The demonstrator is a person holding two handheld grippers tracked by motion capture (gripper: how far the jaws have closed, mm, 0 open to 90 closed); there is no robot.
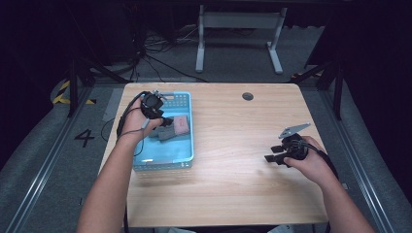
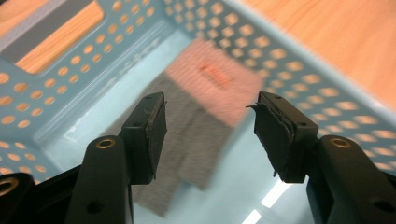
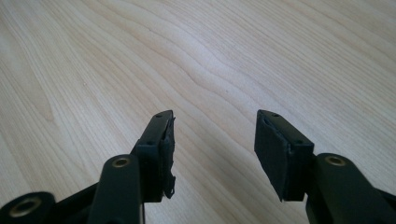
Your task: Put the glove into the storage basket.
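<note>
blue basket (image 1: 187,145) — grey cloth (image 2: 187,140), pink cloth (image 2: 219,81) inside | left gripper (image 2: 210,126) jaws apart above

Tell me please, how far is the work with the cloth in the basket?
Done: the left tongs are inside the blue basket, jaws open, above the grey cloth and the pink cloth lying on its floor. In hand: nothing is gripped yet. Left: closing on a cloth and moving it. The right tongs wait open over the bare table.

I'm working in a lab: beyond the wooden table (image 1: 243,145) lie loose floor cables (image 1: 155,58), hazard tape (image 1: 63,92) left of it, grey carpet around.
</note>
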